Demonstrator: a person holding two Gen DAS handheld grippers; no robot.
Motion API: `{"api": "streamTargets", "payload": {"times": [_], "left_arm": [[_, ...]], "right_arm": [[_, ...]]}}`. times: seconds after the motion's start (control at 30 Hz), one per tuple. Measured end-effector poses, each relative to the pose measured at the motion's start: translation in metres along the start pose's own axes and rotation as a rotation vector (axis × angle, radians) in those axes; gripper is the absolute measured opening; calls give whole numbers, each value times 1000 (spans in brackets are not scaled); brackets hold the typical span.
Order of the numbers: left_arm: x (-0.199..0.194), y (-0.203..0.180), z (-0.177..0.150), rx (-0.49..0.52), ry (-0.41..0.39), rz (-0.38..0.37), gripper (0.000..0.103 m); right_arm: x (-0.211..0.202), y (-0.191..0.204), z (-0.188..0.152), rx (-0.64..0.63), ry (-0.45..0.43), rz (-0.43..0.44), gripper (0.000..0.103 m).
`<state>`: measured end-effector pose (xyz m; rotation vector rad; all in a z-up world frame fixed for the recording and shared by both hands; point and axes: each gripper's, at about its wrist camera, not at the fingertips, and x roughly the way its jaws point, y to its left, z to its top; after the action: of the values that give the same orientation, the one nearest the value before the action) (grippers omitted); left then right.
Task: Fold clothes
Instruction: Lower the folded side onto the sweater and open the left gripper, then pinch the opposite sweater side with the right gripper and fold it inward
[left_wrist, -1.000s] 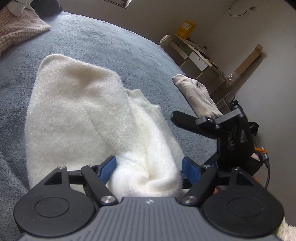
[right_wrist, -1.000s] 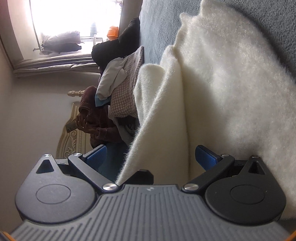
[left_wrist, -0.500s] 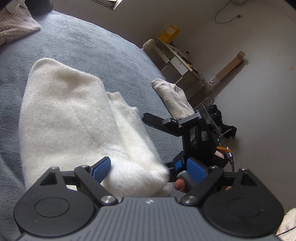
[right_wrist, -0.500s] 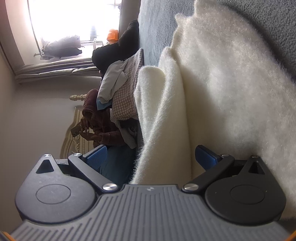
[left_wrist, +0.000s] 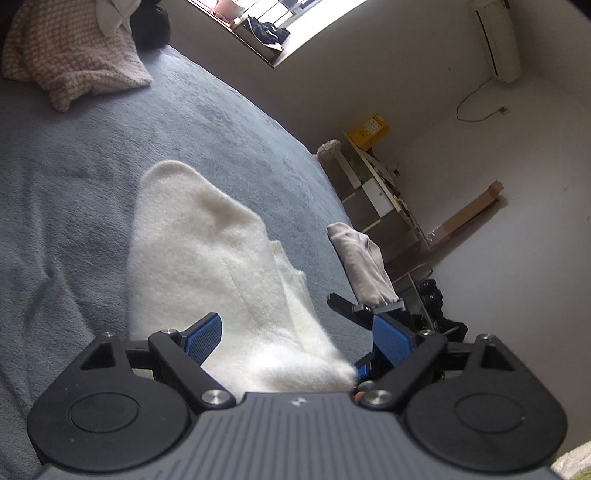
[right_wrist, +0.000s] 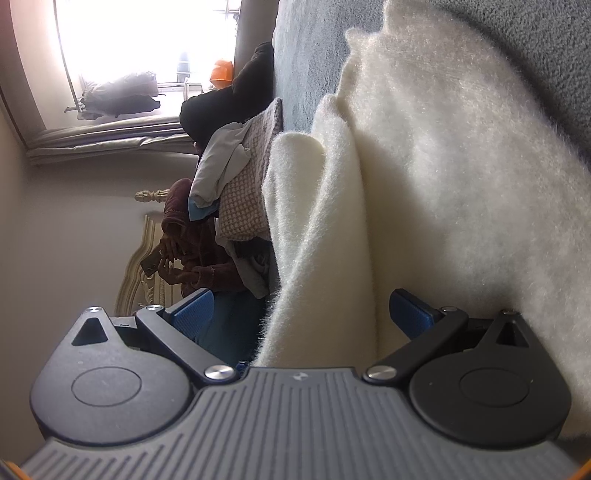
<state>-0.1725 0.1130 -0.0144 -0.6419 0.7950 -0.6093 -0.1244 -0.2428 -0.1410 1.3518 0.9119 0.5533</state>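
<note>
White fuzzy sweater (left_wrist: 207, 266) lies folded on grey blanket (left_wrist: 74, 155).

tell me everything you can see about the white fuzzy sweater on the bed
The white sweater is fluffy and cream-coloured, looks like soft brushed knit, and lies partly folded on the grey-blue bed cover. A layer is doubled over, with a ribbed edge showing along the fold. Its near end bunches between the open fingers of the left gripper; in the right wrist view a folded flap runs between the open fingers of the right gripper. Neither pair of pads visibly presses it.
</note>
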Motion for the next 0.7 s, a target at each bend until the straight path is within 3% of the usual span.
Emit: {"api": "streamTargets", "payload": {"times": [0.17,0.47,0.7], "left_arm": [[-16,21,10,-34,-59,99,89],[8,61,2,-44,12,315,87],[32,71,-8,-40,66,325,83]], "right_arm": [[0,0,-1,-1,-7,-4,102],[-3,-3,-1,22,-1,8,102],[0,2,-2,-11,17,-25,101]]}}
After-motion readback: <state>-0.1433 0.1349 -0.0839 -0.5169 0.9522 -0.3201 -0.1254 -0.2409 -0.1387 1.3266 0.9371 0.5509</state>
